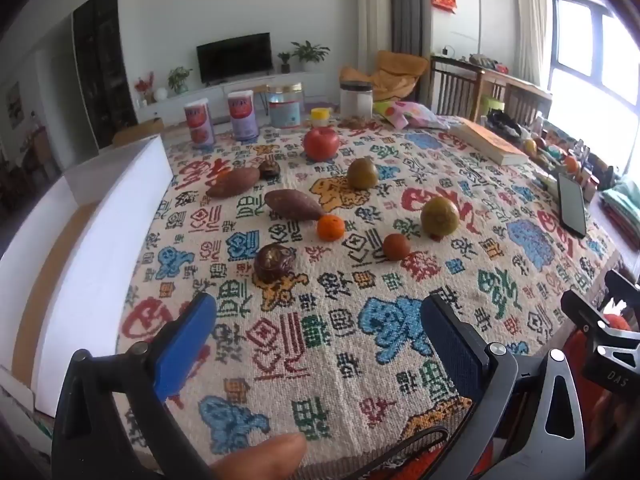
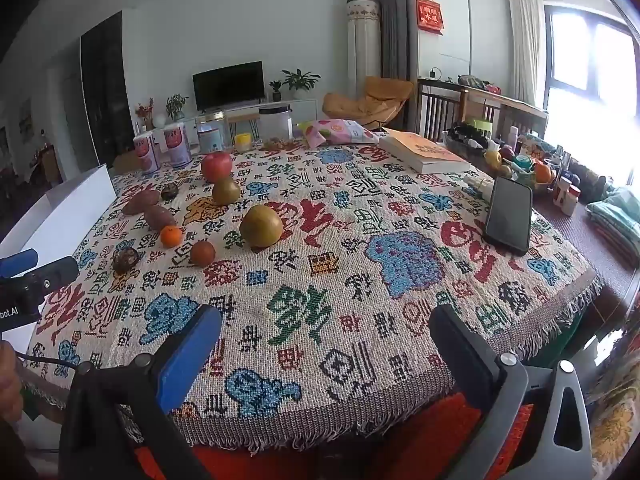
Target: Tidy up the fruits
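Observation:
Fruits lie spread on a patterned tablecloth (image 1: 340, 344). There is a red apple (image 1: 321, 143), two green-brown pears (image 1: 362, 173) (image 1: 439, 216), a small orange (image 1: 330, 227), a small reddish fruit (image 1: 396, 246), two sweet potatoes (image 1: 233, 182) (image 1: 293, 205) and two dark round fruits (image 1: 273, 262) (image 1: 269, 169). My left gripper (image 1: 316, 320) is open and empty near the table's front. My right gripper (image 2: 324, 336) is open and empty over the front edge. The apple (image 2: 216, 166), near pear (image 2: 261, 226) and orange (image 2: 171, 236) also show in the right wrist view.
A white open box (image 1: 100, 240) stands at the left edge of the table. Cans and jars (image 1: 242, 116) line the far edge. A book (image 2: 424, 154), a phone (image 2: 508, 218), a snack bag (image 2: 340, 130) and a cluttered basket (image 2: 520, 164) are at the right.

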Tool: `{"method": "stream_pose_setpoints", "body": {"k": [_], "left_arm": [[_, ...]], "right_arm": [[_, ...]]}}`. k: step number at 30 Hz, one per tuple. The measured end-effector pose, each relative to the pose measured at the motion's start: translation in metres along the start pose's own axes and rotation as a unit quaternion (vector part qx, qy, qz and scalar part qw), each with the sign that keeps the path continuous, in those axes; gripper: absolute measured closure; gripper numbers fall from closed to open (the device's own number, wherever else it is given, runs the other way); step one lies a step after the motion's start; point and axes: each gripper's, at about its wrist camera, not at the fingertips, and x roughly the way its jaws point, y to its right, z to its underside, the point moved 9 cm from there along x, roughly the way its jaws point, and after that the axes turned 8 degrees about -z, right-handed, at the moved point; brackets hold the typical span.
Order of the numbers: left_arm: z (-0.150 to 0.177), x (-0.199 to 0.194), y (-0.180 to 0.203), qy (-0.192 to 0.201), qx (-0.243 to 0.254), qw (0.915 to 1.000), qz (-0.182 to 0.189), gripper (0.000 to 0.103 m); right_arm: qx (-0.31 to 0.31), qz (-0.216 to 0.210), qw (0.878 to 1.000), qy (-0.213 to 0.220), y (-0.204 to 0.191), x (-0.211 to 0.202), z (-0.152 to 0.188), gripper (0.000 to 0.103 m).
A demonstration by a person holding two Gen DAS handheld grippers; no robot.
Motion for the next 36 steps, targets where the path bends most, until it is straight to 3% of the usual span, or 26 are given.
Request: {"method": "stream_pose_setpoints", "body": {"k": [3, 7, 10, 36], "left_arm": [[0.002, 0.005, -0.002, -0.013, -0.001, 0.9999, 0.011, 0.001], [0.004, -0.005, 0.006, 0.001, 0.019, 0.9997, -0.012, 0.001], [0.004, -0.006, 0.002, 0.002, 0.016, 0.9998, -0.009, 0.001], [0.012, 0.000, 0.002, -0.012, 0.017, 0.9997, -0.008, 0.001]], "right_arm": [[-0.008, 0.001, 1.000, 0.002, 0.000, 0.000, 0.000, 0.000], [-0.027, 0.009, 1.000, 0.009, -0.005, -0.005, -0.001, 0.000], [-0.032, 0.011, 0.999, 0.009, -0.009, -0.007, -0.003, 0.000], [-0.035, 0.010, 0.999, 0.007, -0.006, -0.001, 0.001, 0.000]]}}
